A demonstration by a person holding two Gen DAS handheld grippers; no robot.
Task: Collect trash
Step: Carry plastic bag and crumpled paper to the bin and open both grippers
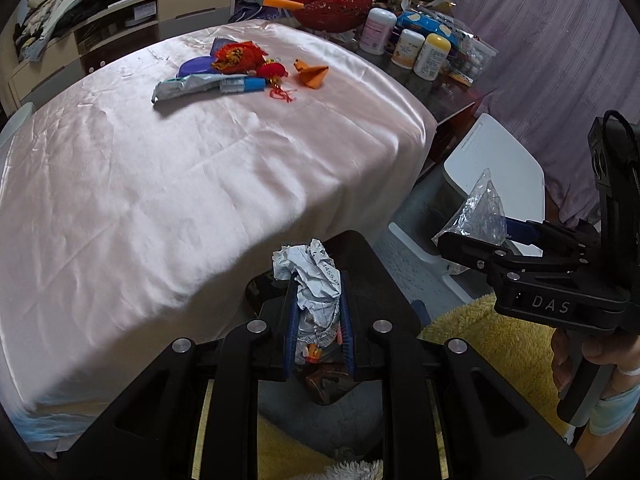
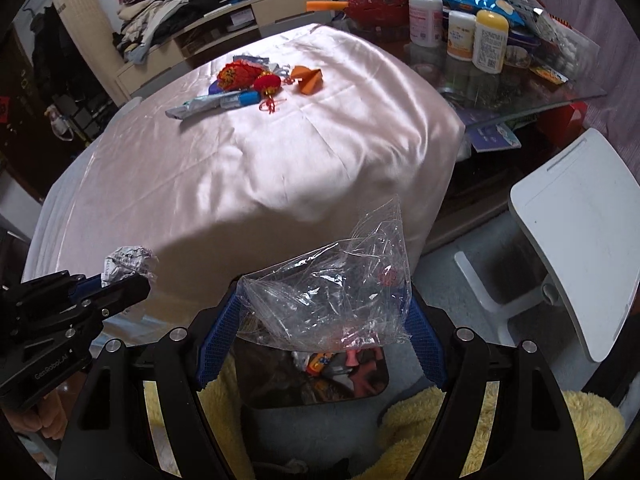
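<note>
- Crumpled white printed paper [image 1: 310, 280] is pinched between the blue-padded fingers of the left gripper [image 1: 318, 312], whose jaws are drawn in tight on the wad; the paper sticks out past the fingertips.
- Below that gripper sits a dark bin [image 1: 332, 388] with colourful wrappers inside, just off the near edge of the table.
- Clear crinkled plastic bag [image 2: 332, 300] lies across the right gripper [image 2: 324, 320], caught between its blue pads [image 2: 218, 332]; the jaws stand fairly wide, closed only as far as the bag allows.
- Under the bag, the same bin [image 2: 312, 380] shows pink and orange scraps.
- Both grippers hang side by side over the bin, the left one's paper [image 2: 128, 262] just beside the bag.
- Farther off, on the pink satin tablecloth [image 1: 200, 184], more trash lies in a cluster: a silver-grey wrapper [image 1: 188, 88], a red lantern ornament [image 1: 272, 70], and folded orange paper [image 1: 310, 74].
- A white chair [image 2: 580, 240] stands to the right.
</note>
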